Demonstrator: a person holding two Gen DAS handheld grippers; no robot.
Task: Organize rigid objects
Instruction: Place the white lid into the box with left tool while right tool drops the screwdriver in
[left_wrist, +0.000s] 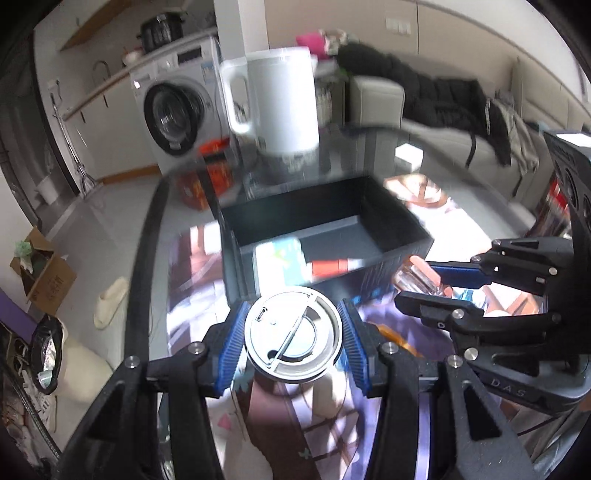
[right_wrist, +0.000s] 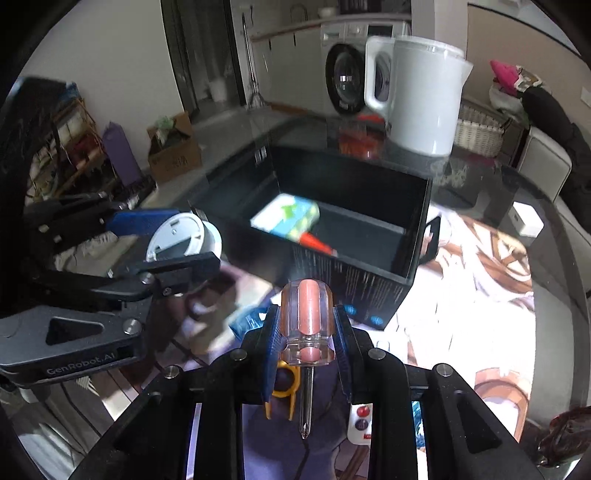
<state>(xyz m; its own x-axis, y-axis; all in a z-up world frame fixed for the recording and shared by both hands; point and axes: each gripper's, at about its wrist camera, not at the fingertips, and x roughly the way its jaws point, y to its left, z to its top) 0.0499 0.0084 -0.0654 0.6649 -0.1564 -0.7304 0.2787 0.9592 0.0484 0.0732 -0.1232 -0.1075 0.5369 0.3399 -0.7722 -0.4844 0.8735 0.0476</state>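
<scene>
Left wrist view: our left gripper (left_wrist: 291, 341) pinches the lid (left_wrist: 291, 334), our right gripper (right_wrist: 306, 332) pinches the screwdriver (right_wrist: 306, 325), both near the box (left_wrist: 391, 236) at the table's (left_wrist: 147, 236) middle. We judge the smooth handle could slip, missing the box

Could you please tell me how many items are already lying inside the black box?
2: a white-and-green packet against the box's left side, and a red-and-white tube-like item lying beside it, near the front wall. The front wall may hide others.
</scene>
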